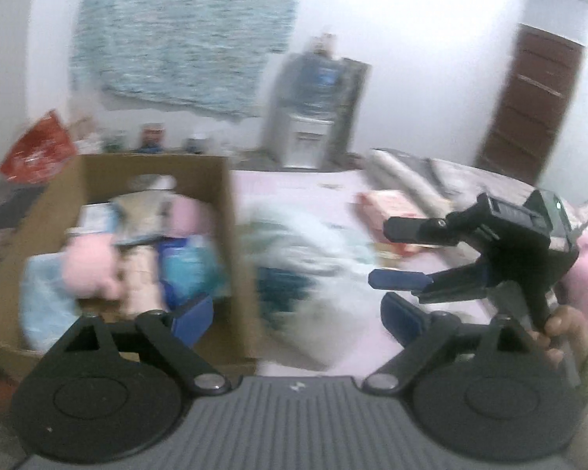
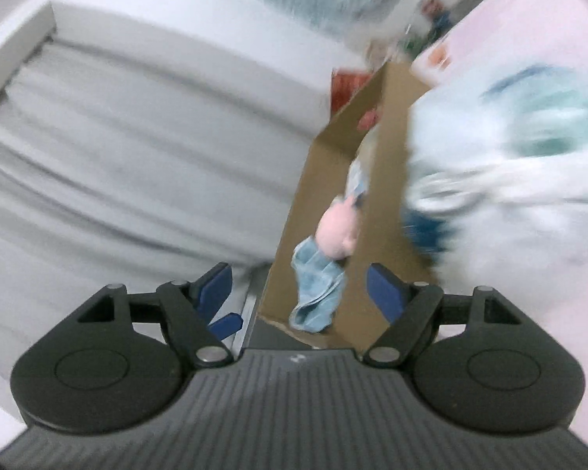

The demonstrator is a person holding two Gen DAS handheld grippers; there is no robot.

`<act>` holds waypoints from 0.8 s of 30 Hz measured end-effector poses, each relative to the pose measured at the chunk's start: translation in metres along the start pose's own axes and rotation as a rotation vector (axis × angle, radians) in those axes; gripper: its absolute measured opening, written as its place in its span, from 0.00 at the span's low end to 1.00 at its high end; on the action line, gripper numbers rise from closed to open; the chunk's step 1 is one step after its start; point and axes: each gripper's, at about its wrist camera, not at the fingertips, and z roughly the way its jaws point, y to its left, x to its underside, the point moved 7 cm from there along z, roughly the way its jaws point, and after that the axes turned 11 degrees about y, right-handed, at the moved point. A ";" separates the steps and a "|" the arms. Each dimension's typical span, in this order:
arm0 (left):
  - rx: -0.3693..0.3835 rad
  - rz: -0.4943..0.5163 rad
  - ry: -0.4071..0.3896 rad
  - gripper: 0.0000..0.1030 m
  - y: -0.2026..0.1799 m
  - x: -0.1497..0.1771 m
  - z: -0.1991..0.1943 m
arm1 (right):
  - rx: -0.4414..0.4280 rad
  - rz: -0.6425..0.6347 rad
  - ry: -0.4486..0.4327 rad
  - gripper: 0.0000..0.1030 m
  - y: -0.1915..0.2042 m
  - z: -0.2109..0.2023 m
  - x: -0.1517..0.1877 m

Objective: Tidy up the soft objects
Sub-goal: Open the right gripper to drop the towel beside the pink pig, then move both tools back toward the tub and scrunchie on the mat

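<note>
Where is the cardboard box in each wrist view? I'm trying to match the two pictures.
Left wrist view: the box sits left of centre, open top facing the camera, soft things inside.
Right wrist view: the box stands tilted in the centre, seen edge-on beyond the open fingers.
Shared landmark: the pink plush lying in the box beside a light blue cloth.

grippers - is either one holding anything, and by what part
Nothing is held. The left gripper and right gripper both stand open, with nothing between the pads.
</note>
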 end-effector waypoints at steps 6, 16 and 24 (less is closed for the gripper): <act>0.108 0.119 0.044 0.91 -0.082 0.012 0.035 | 0.231 0.001 -0.200 0.75 -0.040 -0.109 0.037; 0.204 0.257 0.152 0.91 -0.172 0.052 0.112 | 0.456 0.044 -0.312 0.75 -0.103 -0.174 0.072; 0.170 0.273 0.181 0.90 -0.185 0.056 0.154 | 0.529 0.003 -0.315 0.65 -0.118 -0.168 0.049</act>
